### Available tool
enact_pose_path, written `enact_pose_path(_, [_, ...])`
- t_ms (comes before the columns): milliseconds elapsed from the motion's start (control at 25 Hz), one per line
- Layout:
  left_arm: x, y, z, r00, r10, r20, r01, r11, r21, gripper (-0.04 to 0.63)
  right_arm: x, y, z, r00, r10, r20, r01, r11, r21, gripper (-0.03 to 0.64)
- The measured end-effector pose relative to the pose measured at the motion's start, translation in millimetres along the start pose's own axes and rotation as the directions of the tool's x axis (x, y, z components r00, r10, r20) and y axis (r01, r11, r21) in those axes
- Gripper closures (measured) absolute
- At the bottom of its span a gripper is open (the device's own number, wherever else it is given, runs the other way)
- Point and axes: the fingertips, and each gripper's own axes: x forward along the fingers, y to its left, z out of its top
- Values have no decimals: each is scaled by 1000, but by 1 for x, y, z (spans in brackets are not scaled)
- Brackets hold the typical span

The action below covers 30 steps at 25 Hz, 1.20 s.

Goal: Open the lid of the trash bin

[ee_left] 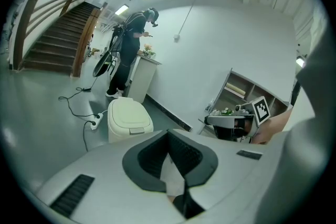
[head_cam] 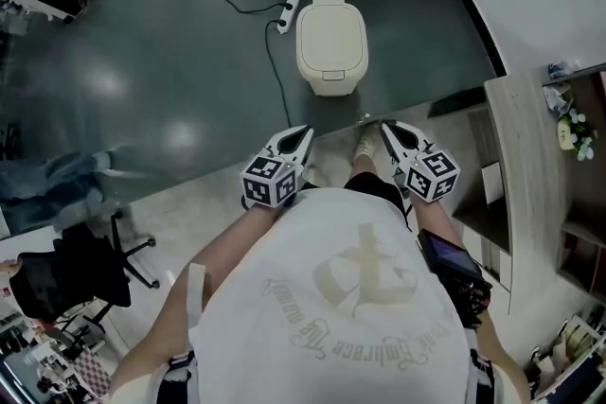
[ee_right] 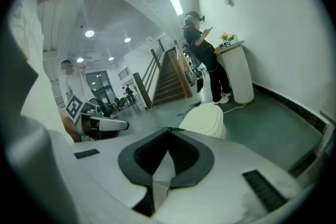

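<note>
- Bin (head_cam: 331, 44): one, cream, is standing on the dark floor. Its lid is lying flat and closed.
- Grippers: two, both hovering on the wearer's side of the bin, well apart from it.
- Left gripper (head_cam: 303, 135): is pointing toward the bin's near left corner. Its jaws are meeting at the tips and are holding nothing.
- Right gripper (head_cam: 388, 130): is pointing toward the bin's near right corner. Its jaws are likewise pressing together and gripping nothing.
- Power strip (head_cam: 287, 12): one, white, is lying just beside the bin's far left corner.
- Cables (head_cam: 272, 71): three are leaving the strip. One dark cable is running along the bin's left side, a second dark one is trailing off beyond the bin to the left, and a white one is heading beyond it to the right.
- Person (ee_left: 128, 44): one, is standing beyond the bin.
- Stand (ee_left: 142, 78): one, white, is sitting beyond the bin, next to that person.
- Chair (head_cam: 85, 274): one, black, is standing well off to the bin's near left.
- Shelf unit (head_cam: 530, 175): one, wooden, is standing to the bin's near right.
- Stairs (ee_left: 52, 44): one flight, is rising far beyond the bin to its left.
</note>
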Motion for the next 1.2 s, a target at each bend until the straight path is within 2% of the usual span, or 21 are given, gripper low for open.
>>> enact_pose_path(800, [88,26,41,997,44,-57,-46,998,-35,581,52,-87,46,998,43,-43,-42,999,22,611])
enact_pose_path(1200, [139,45,49,991,65,-113,-71,996,-49,581,81,-134,70,996,60,-73,-59,998,16,611])
